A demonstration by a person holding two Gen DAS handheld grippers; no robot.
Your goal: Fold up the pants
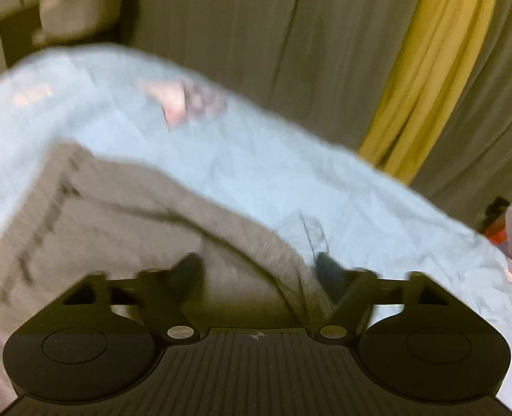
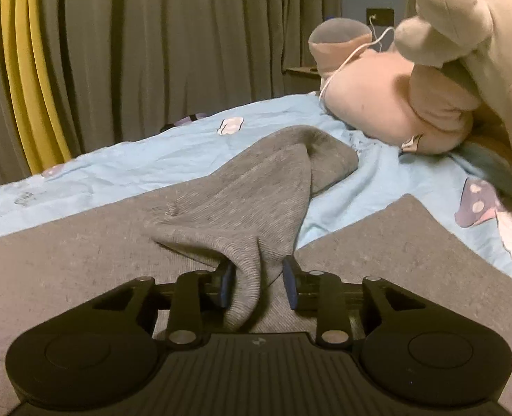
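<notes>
Grey knit pants (image 2: 82,260) lie spread on a light blue bedsheet (image 2: 152,159). My right gripper (image 2: 258,277) has a bunched fold of the pants (image 2: 245,242) between its blue-padded fingers, lifted off the flat layer; a gap shows beside the cloth. One leg end (image 2: 325,152) trails away toward the pillows. In the blurred left wrist view the pants (image 1: 134,208) lie on the sheet (image 1: 256,159). My left gripper (image 1: 259,270) hovers over their edge, fingers wide apart, holding nothing.
A large pink and grey plush toy (image 2: 411,97) lies at the bed's right end with a white cable (image 2: 353,52) over it. Grey curtains (image 2: 169,34) with a yellow strip (image 2: 30,69) hang behind the bed. Small items (image 1: 509,232) sit beyond the bed's right edge.
</notes>
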